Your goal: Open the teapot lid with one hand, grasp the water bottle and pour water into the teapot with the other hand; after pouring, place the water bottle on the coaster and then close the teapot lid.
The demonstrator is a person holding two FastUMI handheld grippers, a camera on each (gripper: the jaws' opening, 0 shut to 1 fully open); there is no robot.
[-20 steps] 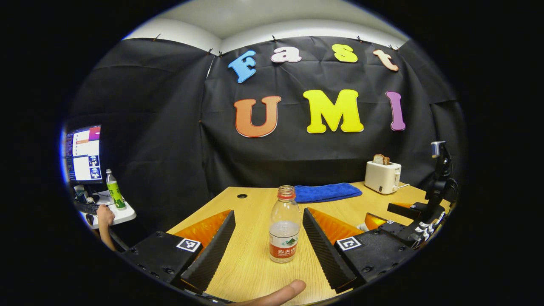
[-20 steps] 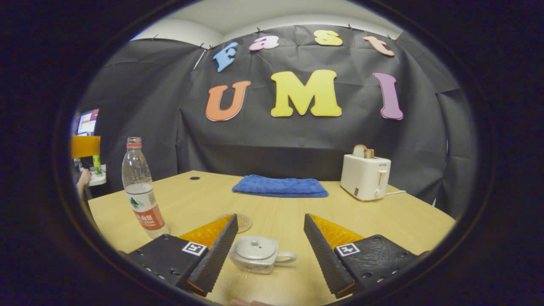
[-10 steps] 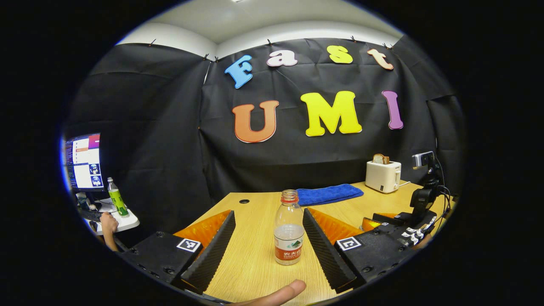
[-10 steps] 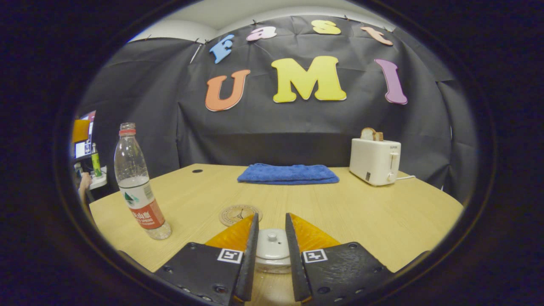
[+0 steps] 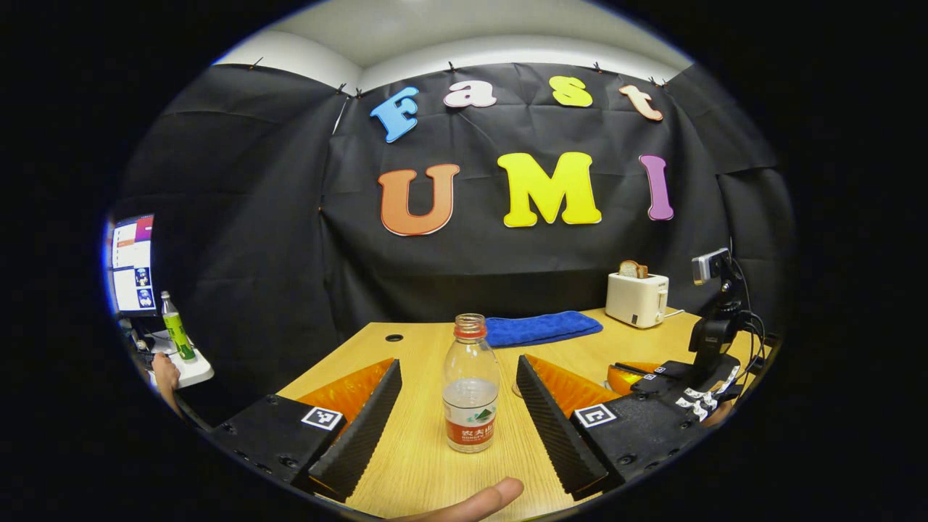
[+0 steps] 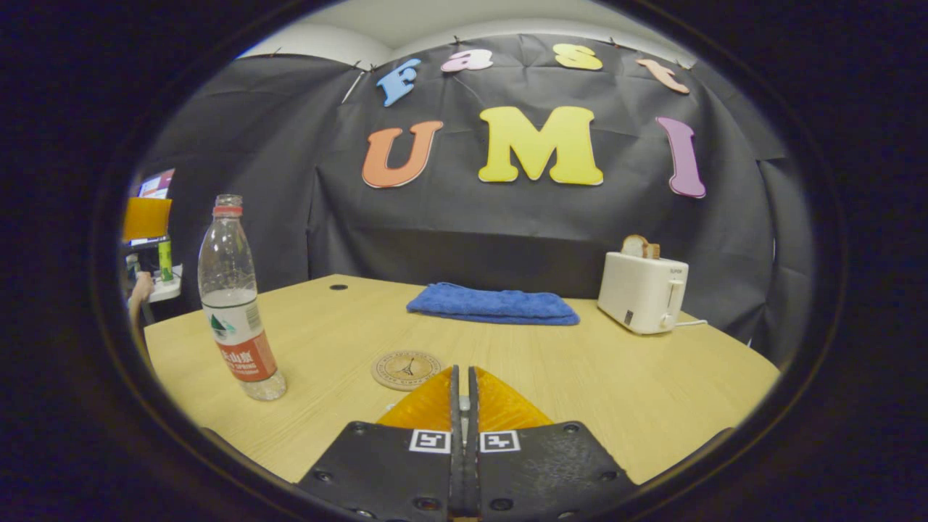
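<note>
Two grippers: left gripper (image 5: pixel 458 361) and right gripper (image 6: pixel 462 370), both low over the wooden table (image 6: pixel 616 377).
Left gripper: spread wide – the water bottle (image 5: pixel 471 391) is seen between its fingers, with a clear gap on each side.
Right gripper: closed down to a thin slit; a pale sliver is seen in the slit, but what it is cannot be told.
Water bottle: upright on the table, partly filled, with a red ring at the neck and a red-and-white label.
Coaster (image 6: pixel 407 368): round, flat on the table, near the water bottle on its right in the right gripper view – bare.
Blue towel (image 6: pixel 493 304): folded, beyond the water bottle, toward the wall.
Toaster (image 6: pixel 641 293): white, bread in its slots, well apart from the water bottle, far to its right.
</note>
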